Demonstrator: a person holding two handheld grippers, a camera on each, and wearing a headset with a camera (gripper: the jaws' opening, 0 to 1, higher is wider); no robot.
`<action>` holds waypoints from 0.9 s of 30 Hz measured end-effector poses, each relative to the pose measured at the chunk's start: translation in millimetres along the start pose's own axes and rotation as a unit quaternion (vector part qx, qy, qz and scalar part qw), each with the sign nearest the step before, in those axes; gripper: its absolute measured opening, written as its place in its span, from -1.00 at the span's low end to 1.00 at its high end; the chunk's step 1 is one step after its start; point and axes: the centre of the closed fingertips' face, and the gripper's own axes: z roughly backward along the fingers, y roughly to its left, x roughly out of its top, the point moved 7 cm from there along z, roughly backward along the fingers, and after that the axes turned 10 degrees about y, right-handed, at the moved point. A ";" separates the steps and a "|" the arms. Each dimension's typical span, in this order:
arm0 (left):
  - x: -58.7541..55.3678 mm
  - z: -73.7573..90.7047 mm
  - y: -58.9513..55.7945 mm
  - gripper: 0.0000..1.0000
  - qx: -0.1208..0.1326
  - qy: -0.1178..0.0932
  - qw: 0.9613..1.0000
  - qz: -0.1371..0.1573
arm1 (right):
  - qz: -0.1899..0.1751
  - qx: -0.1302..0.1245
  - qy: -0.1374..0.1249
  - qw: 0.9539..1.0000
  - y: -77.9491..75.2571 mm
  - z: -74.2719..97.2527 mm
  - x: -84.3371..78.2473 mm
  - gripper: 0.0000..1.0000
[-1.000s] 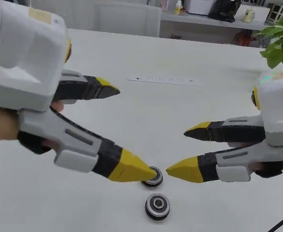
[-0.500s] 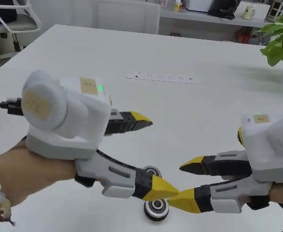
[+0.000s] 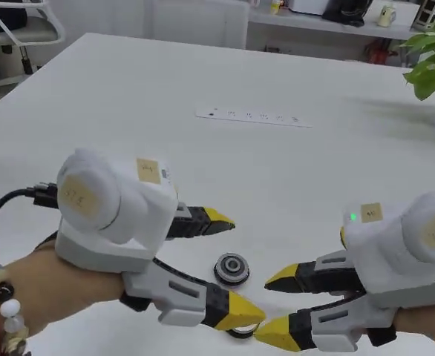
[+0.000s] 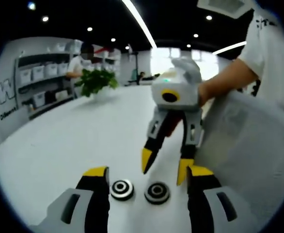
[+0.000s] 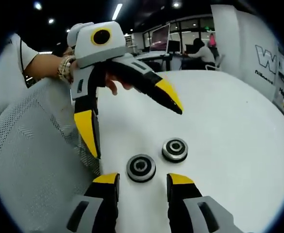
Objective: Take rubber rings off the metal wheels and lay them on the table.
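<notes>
Seen from the headset, the left gripper (image 3: 243, 268) and the right gripper (image 3: 264, 305) face each other low over the white table (image 3: 128, 111), both spread wide and holding nothing. A second ago the left gripper's lower tip sat against the farther wheel (image 3: 231, 268). Now that wheel lies clear between the left jaws, and the two lower tips nearly meet over the nearer wheel (image 3: 240, 331), which they half hide. That suggests the person has chosen the nearer wheel to work on first, though no ring is off yet. In the left gripper view, the left gripper (image 4: 148, 172) opens wide around both wheels, one (image 4: 121, 189) beside the other (image 4: 157, 192), flat on the table. The right gripper (image 4: 165, 167) points down just beyond them, also open and empty. In the right gripper view, the right gripper (image 5: 143, 178) is parted with one wheel (image 5: 141, 168) just ahead between its tips and the second wheel (image 5: 175, 149) a little farther off. The left gripper (image 5: 136, 129) is splayed above them. Each wheel shows a bright metal hub inside a dark rubber ring still seated on its rim.
</notes>
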 end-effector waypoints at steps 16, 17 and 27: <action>-23.1 -20.3 -8.7 -0.26 -0.024 0.019 0.999 0.021 | 0.000 0.002 0.016 1.000 2.6 -9.7 -4.5 -0.38; -24.9 -20.5 -8.8 -0.29 -0.025 0.023 0.999 0.019 | -0.001 0.003 0.015 1.000 2.6 -9.7 -4.7 -0.39; -36.8 -27.3 -10.2 -0.58 -0.026 0.053 0.998 0.006 | 0.000 0.004 0.020 1.000 2.6 -11.5 -6.2 -0.44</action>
